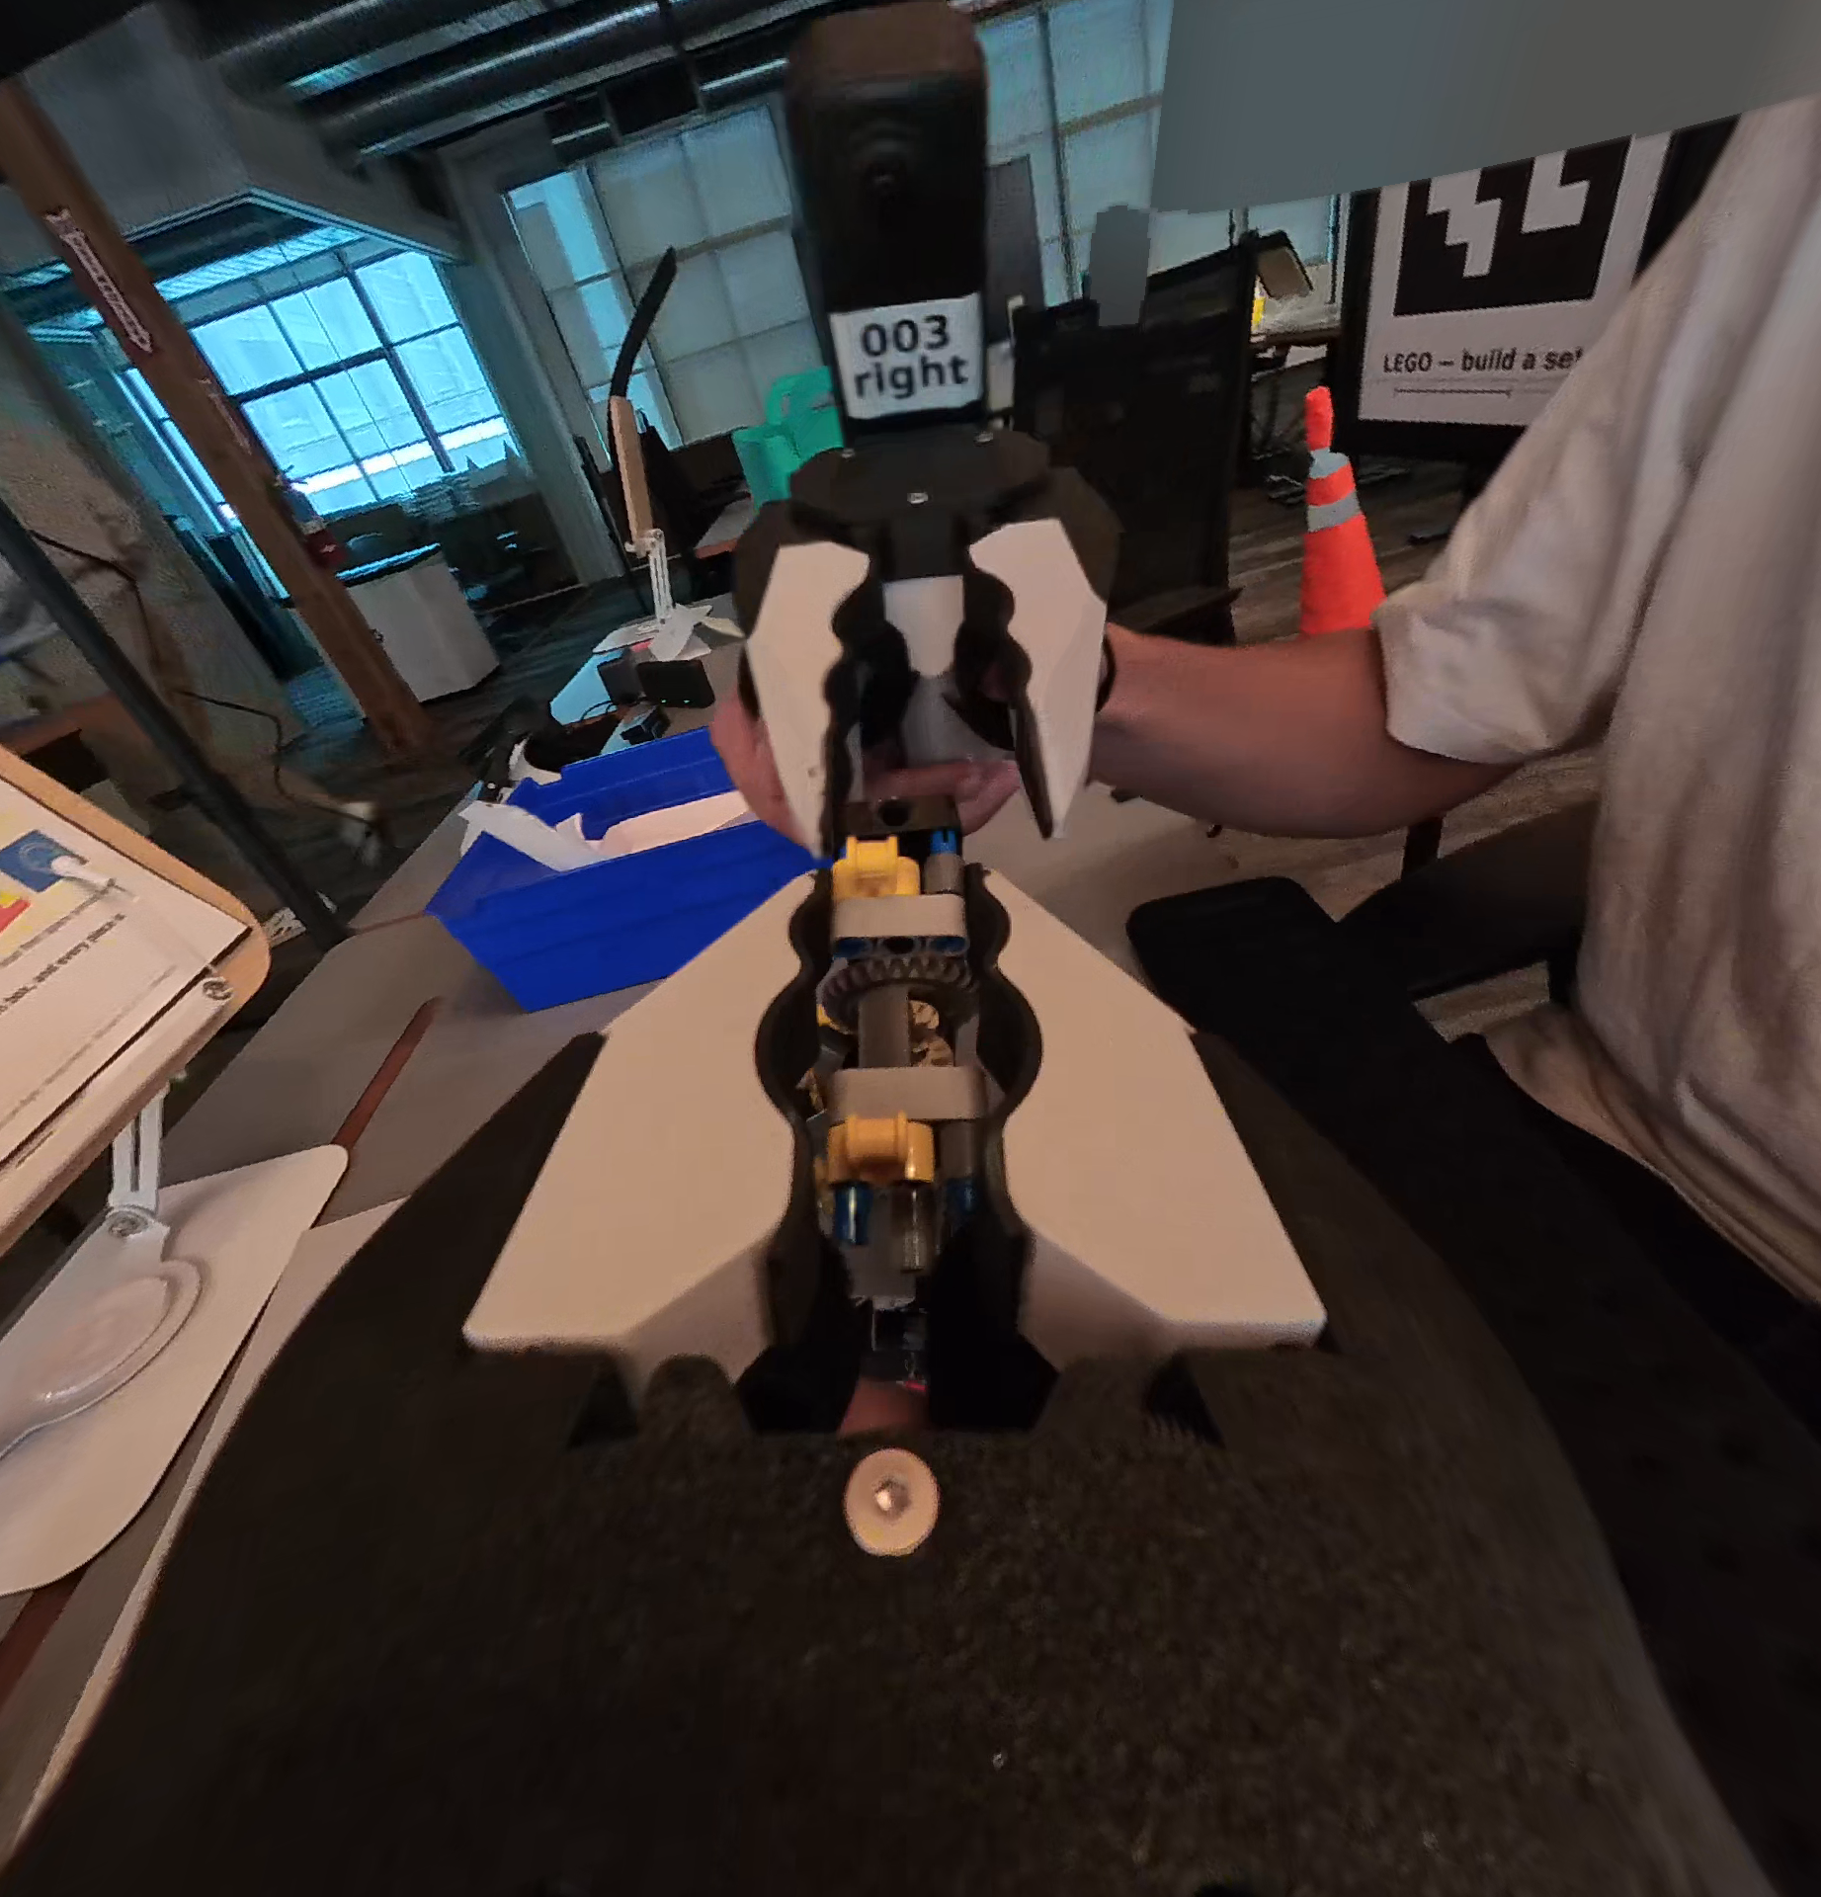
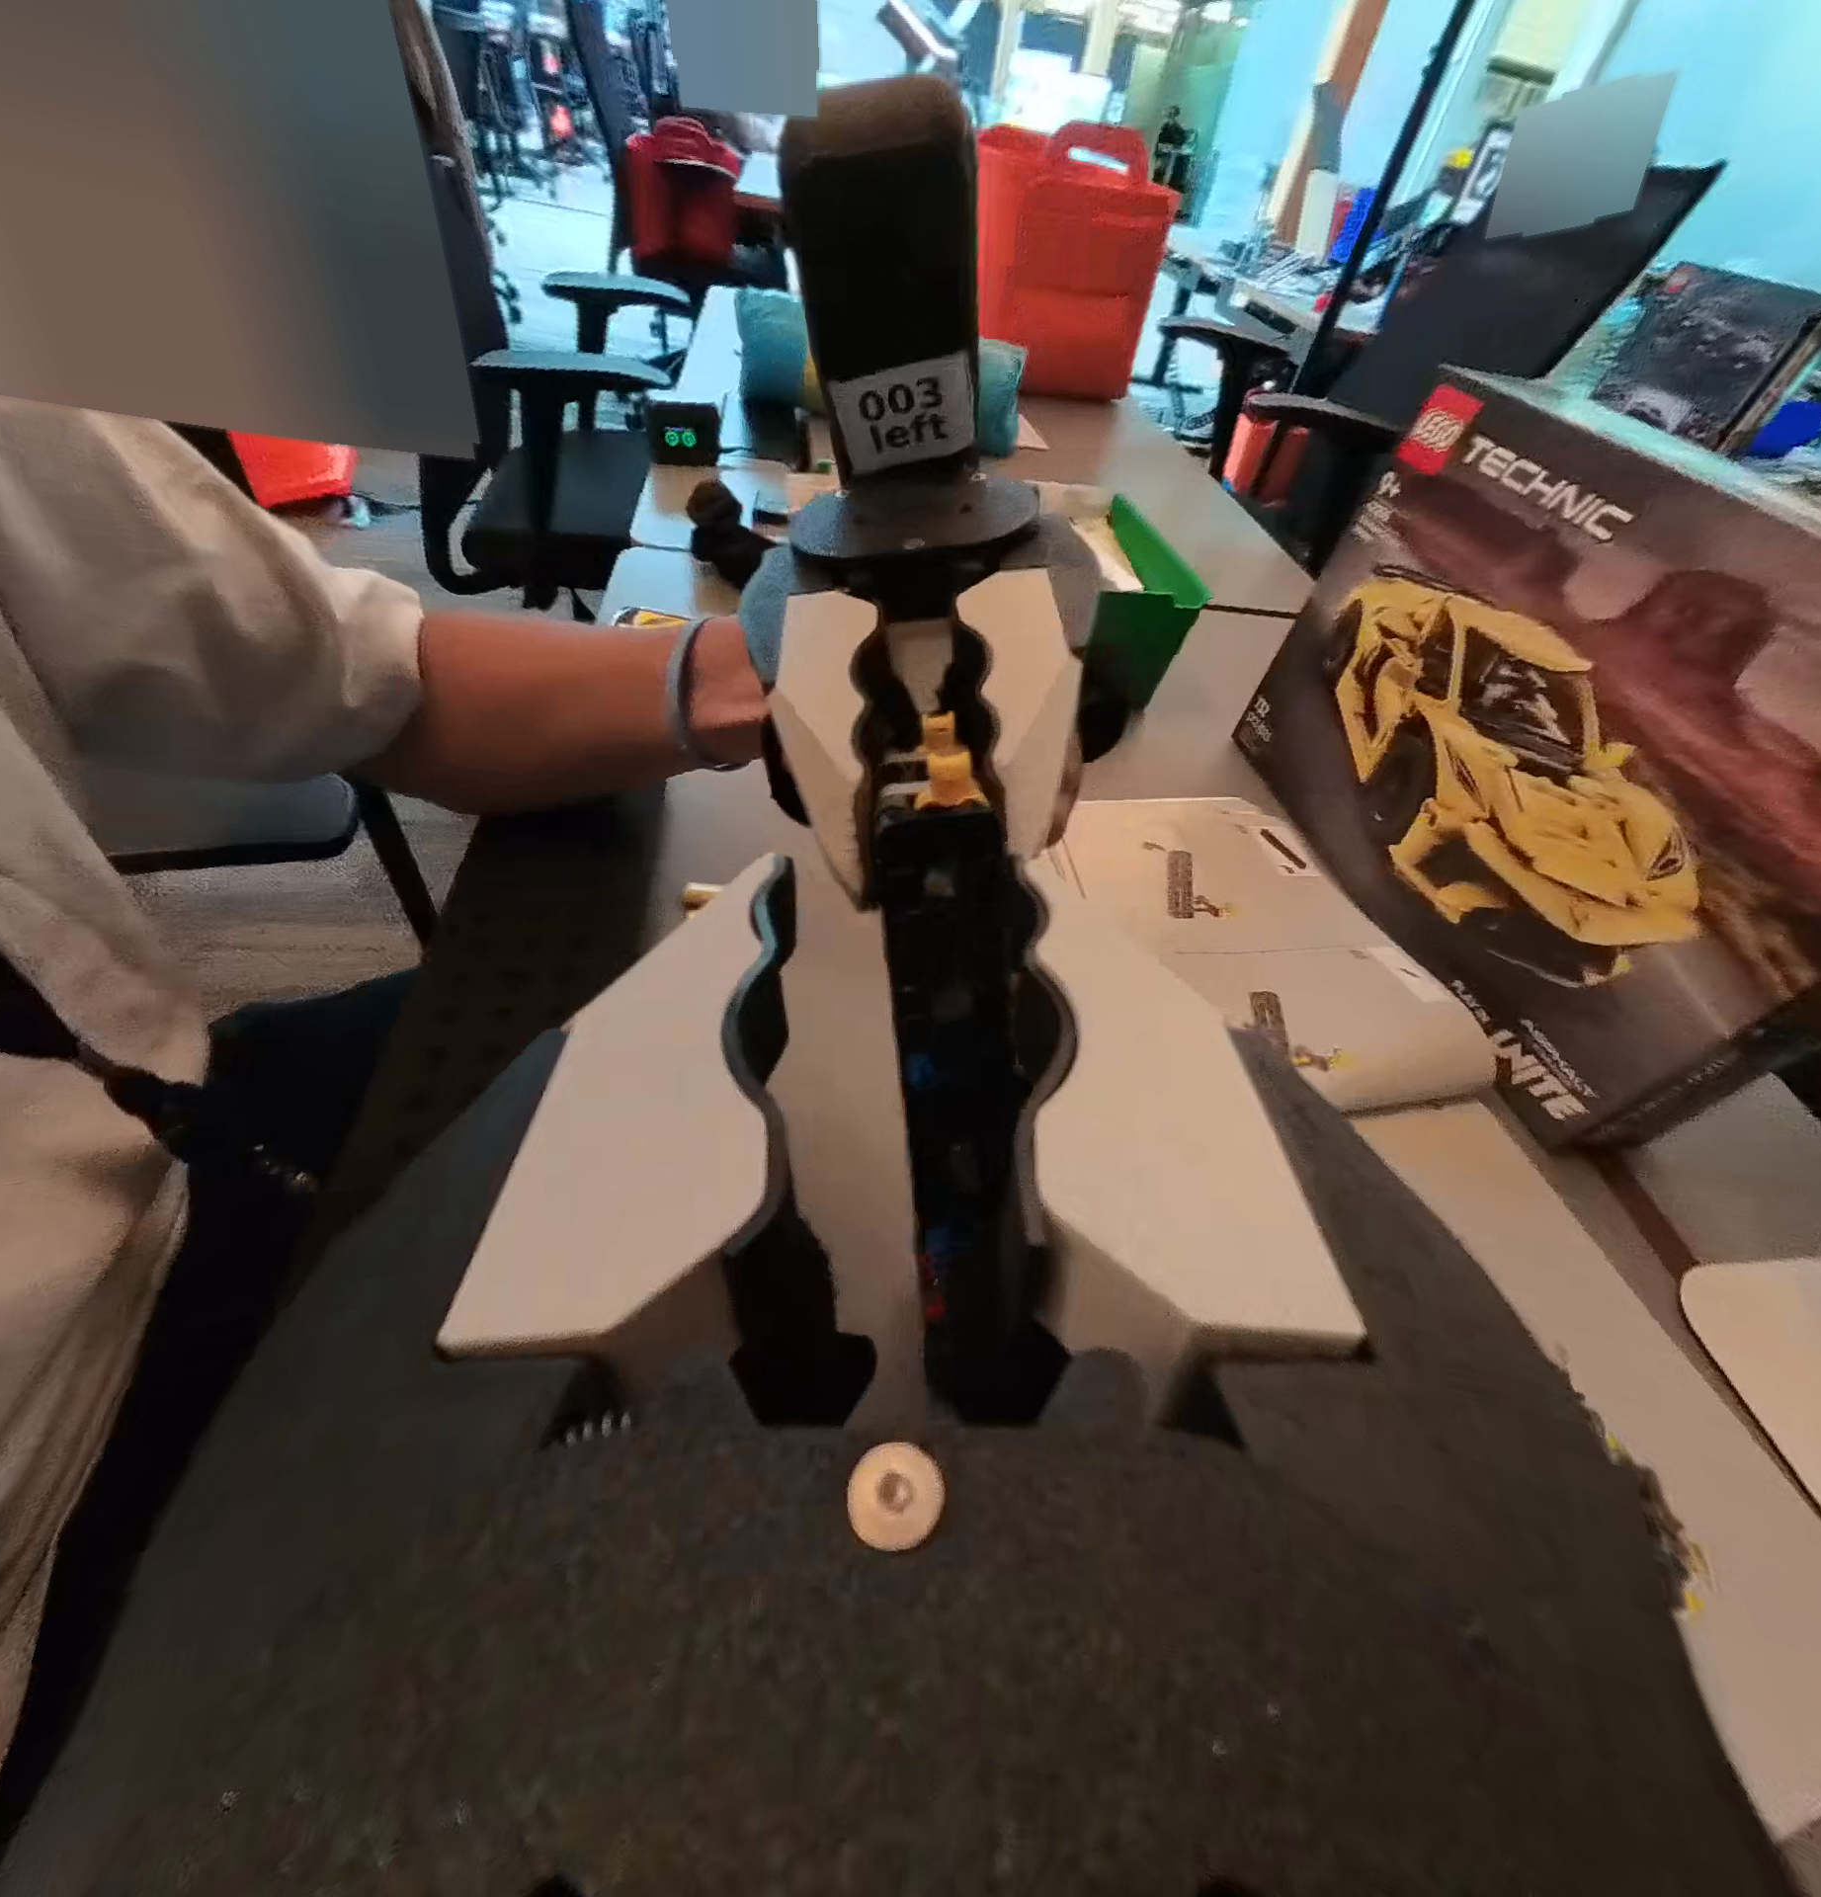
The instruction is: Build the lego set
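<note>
My left gripper [image 1: 901, 903] is shut on a lego assembly [image 1: 901, 1027] of grey beams, yellow connectors, a gear and blue pins, and holds it above the table. A long black beam section [image 2: 947, 1027] of the same build runs from it into my right gripper [image 2: 901, 893]. The right jaws stand a little apart. The beam lies against the right-hand finger [image 2: 1142, 1129], with a gap on the other side. The two grippers face each other tip to tip. The right gripper [image 1: 932, 821] shows in the left wrist view and the left one [image 2: 937, 852] in the right wrist view.
A blue bin [image 1: 618, 903] stands behind the grippers. An instruction sheet on a stand [image 1: 64, 975] is at the left. A lego box [image 2: 1563, 770], an open booklet [image 2: 1245, 924] and a green bin [image 2: 1152, 606] sit to the right. The person's forearm [image 1: 1296, 719] reaches across.
</note>
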`<state>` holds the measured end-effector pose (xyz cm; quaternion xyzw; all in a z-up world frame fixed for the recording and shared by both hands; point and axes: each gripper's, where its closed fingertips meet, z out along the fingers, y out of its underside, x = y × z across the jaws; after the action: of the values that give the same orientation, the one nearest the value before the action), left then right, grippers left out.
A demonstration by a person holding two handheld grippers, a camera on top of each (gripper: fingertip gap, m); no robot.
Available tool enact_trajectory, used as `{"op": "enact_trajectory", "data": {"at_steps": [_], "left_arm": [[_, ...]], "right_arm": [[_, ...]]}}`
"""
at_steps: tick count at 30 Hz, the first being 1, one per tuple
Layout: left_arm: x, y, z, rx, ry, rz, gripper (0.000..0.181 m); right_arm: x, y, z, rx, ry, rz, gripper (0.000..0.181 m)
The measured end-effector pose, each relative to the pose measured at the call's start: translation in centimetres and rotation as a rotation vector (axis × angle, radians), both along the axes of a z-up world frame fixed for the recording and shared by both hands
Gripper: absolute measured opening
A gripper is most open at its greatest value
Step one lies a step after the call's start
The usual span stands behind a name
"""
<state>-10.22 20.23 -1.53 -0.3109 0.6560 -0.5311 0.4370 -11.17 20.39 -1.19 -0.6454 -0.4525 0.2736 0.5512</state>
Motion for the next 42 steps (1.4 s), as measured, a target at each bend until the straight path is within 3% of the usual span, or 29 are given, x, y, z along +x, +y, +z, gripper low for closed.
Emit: {"op": "enact_trajectory", "data": {"at_steps": [4,13,17,24,33,42], "left_arm": [[-0.2,-0.4,-0.2,0.018,0.013,-0.014,0.025],[-0.2,-0.2,-0.1,0.02,0.005,-0.006,0.025],[0.5,0.6,-0.1,0.021,0.003,0.058,0.025],[0.5,-0.2,-0.2,0.006,-0.004,0.015,0.025],[0.8,0.5,0.1,-0.032,-0.008,0.053,0.024],[1.3,1.3,0.4,-0.089,-0.019,0.088,0.025]], "right_arm": [[-0.6,0.5,0.2,0.043,-0.014,0.03,0.025],[-0.7,0.7,0.1,0.12,-0.135,0.011,0.024],[0.2,1.4,0.3,0.2,-0.105,-0.09,0.024],[0.1,0.7,0.1,0.136,-0.045,-0.021,0.024],[0.3,1.3,0.2,0.12,-0.045,-0.001,0.025],[0.8,2.2,0.5,-0.023,-0.001,0.014,0.024]]}}
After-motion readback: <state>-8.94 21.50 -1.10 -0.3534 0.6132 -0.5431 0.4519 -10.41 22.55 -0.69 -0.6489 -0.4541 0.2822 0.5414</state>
